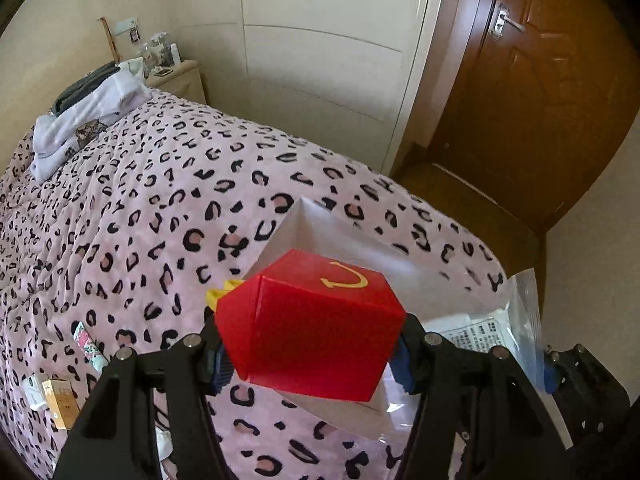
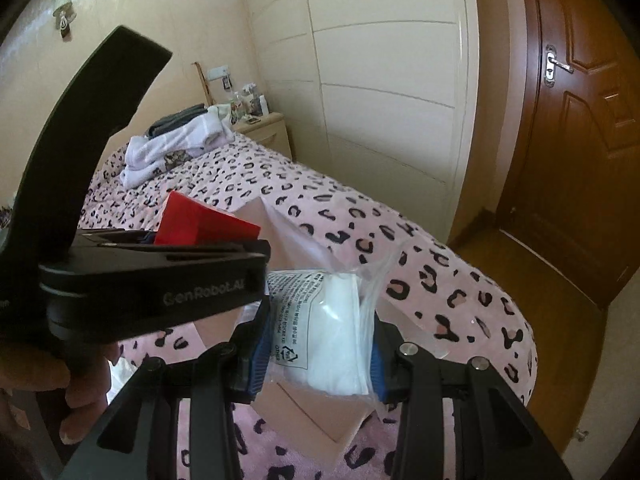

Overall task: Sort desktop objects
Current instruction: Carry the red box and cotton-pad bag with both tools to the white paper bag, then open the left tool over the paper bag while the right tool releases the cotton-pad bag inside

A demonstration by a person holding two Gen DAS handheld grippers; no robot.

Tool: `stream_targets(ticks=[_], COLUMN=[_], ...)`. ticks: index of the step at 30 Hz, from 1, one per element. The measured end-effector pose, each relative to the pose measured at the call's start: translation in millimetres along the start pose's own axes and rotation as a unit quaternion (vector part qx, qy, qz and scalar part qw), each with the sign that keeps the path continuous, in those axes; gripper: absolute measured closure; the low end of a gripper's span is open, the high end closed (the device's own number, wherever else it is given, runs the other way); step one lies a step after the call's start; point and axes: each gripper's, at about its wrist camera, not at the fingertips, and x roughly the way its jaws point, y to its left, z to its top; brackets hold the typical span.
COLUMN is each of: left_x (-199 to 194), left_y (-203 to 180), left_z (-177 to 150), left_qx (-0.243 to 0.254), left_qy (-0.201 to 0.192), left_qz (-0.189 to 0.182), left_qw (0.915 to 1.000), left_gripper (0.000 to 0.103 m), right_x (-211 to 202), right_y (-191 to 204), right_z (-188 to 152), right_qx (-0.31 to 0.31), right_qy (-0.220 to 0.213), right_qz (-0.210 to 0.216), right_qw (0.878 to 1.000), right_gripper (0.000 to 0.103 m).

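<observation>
My left gripper (image 1: 310,354) is shut on a red carton box (image 1: 312,328) with a yellow smile mark and yellow handle, held above an open pale box (image 1: 320,224) on the bed. In the right wrist view the same red carton box (image 2: 196,226) shows behind the left gripper body (image 2: 152,276). My right gripper (image 2: 316,354) is shut on a clear plastic bag of white folded material (image 2: 328,328), also over the pale box (image 2: 316,420). That bag (image 1: 484,332) shows at the right of the left wrist view.
A pink leopard-print bedspread (image 1: 140,220) covers the bed. Small cartons (image 1: 60,400) and a floral tube (image 1: 90,346) lie at its left. Folded towels (image 1: 88,120) sit near the nightstand (image 1: 180,80). A white wardrobe (image 1: 320,40) and brown door (image 1: 540,100) stand beyond. A hand (image 2: 80,392) holds the left gripper.
</observation>
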Motion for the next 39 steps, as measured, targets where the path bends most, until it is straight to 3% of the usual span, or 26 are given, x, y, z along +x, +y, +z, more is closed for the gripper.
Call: stream_targets(ticks=[8,23,28,31,39], left_x=[21,22,13,4,-17], left_y=[-2,-4,-3,-1,9], left_z=[-9,-10,-8,-4,-3], left_qx=[0.003,0.008,0.005,0.001,-0.012], left_qy=[0.020,0.029,0.021,0.009,-0.006], left_qz=[0.003,0.018,0.017,0.017,0.025], left_qw=[0.9998,0.9994,0.9996,0.9998,0.9996], left_gripper=[0.041,0.038,0.037,0.028,0.027], right_x=[18,21,16,10,1], right_y=[-5,-5,-2,-3,-8], right_z=[-9,-6,-3,1,10], right_qx=[-0.003,-0.022,-0.027,-0.028,-0.016], right_qy=[0.020,0.034,0.037,0.030,0.026], right_qz=[-0.004,-0.005,-0.001,0.004,0.028], right_qw=[1.000,0.999,0.999,0.999,0.999], right_gripper=[0.062,0.058,0.054,0.049,0.047])
